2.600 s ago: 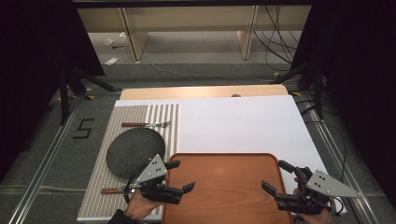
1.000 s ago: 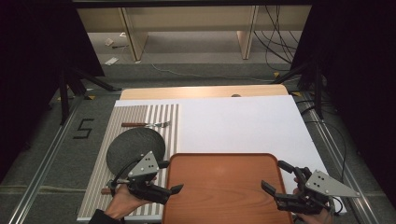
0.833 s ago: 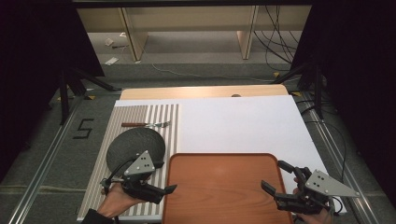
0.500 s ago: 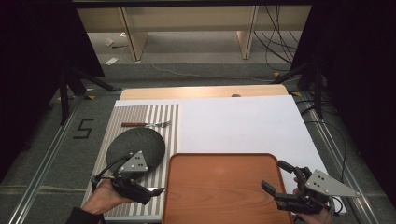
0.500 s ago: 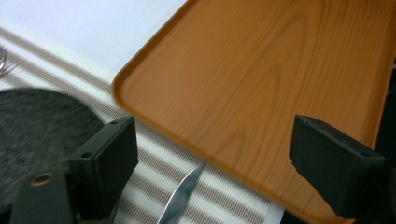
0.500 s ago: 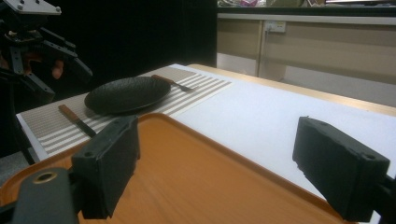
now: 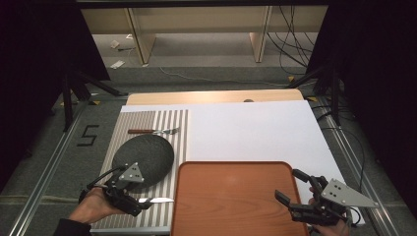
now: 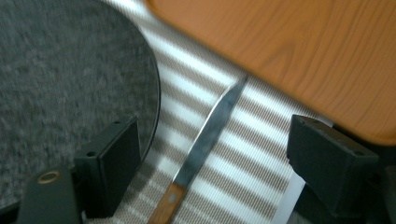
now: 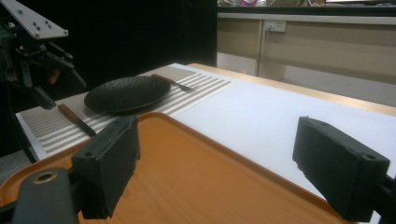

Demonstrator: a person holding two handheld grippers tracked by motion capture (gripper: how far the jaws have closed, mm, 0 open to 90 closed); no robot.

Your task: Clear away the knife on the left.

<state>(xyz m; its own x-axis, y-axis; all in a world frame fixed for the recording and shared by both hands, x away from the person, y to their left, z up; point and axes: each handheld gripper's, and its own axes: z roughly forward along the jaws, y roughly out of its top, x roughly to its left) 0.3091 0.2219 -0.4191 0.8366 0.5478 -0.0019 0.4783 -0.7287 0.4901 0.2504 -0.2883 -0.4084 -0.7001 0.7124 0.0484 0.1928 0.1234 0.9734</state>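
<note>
A wooden-handled knife (image 7: 155, 200) (image 8: 205, 140) lies on the striped placemat (image 7: 147, 120), between the dark round plate (image 7: 143, 156) (image 8: 60, 70) and the orange tray (image 7: 231, 196) (image 8: 299, 51). My left gripper (image 7: 140, 200) (image 8: 217, 140) is open, low over the mat, with its jaws on either side of the knife and not touching it. My right gripper (image 7: 290, 189) (image 9: 215, 154) is open over the tray's right part (image 9: 205, 177), holding nothing. In the right gripper view the plate (image 9: 126, 93), the knife (image 9: 74, 119) and the left gripper (image 9: 32, 46) show farther off.
A fork (image 7: 155, 131) (image 9: 173, 81) lies on the placemat beyond the plate. A large white sheet (image 7: 251, 128) (image 9: 289, 116) covers the table's middle and right. Wooden shelving legs and cables stand on the floor past the table's far edge.
My left gripper has moved left off the tray's edge to the striped placemat and now straddles the knife. The right gripper has stayed where it was.
</note>
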